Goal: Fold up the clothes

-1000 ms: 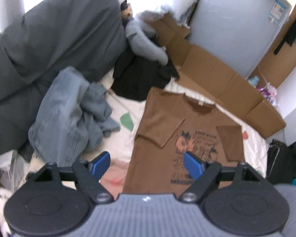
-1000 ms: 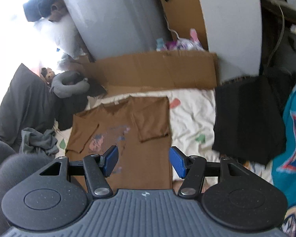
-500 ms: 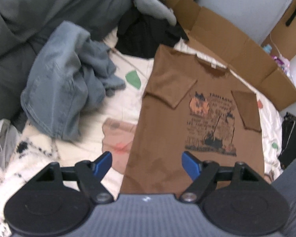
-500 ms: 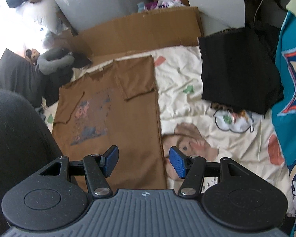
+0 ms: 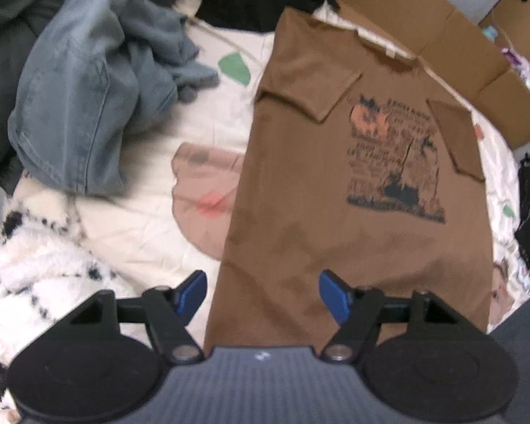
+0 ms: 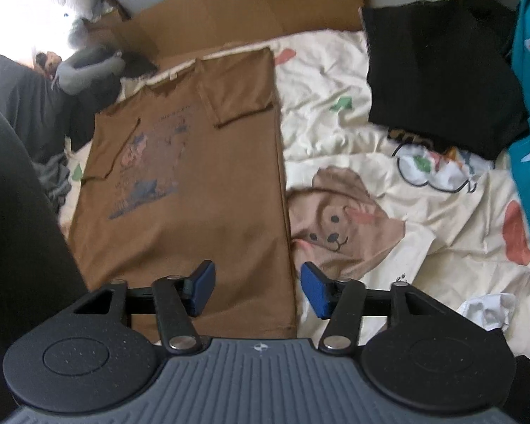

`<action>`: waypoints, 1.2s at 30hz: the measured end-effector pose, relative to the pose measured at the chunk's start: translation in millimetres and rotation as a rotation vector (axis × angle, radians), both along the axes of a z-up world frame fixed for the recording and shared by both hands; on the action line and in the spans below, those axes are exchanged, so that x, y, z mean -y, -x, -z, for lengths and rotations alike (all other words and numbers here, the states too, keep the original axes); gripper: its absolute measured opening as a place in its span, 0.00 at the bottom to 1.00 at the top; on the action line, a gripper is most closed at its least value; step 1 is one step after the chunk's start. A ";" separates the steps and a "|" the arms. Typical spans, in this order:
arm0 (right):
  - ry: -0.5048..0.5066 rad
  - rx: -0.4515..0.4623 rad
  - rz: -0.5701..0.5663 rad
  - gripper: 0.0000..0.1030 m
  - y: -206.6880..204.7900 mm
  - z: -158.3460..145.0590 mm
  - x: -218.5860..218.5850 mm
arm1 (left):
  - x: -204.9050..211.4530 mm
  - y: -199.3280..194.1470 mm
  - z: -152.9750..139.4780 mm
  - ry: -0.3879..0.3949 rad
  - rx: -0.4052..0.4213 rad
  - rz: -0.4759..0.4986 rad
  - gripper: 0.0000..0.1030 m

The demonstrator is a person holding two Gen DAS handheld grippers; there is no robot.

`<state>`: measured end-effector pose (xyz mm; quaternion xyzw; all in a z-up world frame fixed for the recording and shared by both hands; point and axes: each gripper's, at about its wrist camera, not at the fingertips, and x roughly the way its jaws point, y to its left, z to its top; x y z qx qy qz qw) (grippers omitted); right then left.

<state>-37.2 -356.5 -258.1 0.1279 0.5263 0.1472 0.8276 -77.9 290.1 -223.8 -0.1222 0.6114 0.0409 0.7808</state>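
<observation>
Just dropped both tools toward the brown t-shirt (image 5: 335,212) lying flat on the bed (image 6: 388,190), left tool (image 5: 262,295) and right tool (image 6: 257,284) closing over its hem corners, nothing pinched yet, so the bottom fold's next.

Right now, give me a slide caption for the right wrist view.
Right claw, closing but empty, straddles the brown T-shirt's near right corner on the cartoon bedsheet, sleeves already folded in.

brown printed t-shirt (image 5: 318,212) lies flat on bedsheet, sleeves folded in.
</observation>
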 end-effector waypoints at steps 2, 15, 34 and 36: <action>0.004 -0.022 -0.014 0.51 -2.2 14.9 -1.5 | -4.8 2.3 7.5 -0.006 -0.022 -0.005 0.70; 0.007 -0.182 -0.064 0.34 -8.2 116.4 -15.9 | -18.7 22.8 55.2 -0.006 -0.129 -0.038 0.70; -0.062 -0.230 -0.065 0.25 -32.2 165.6 -17.9 | -15.1 25.9 63.5 -0.035 -0.173 -0.026 0.70; -0.098 -0.236 -0.087 0.24 -28.1 161.7 -15.1 | -15.5 26.7 63.5 -0.033 -0.172 -0.029 0.70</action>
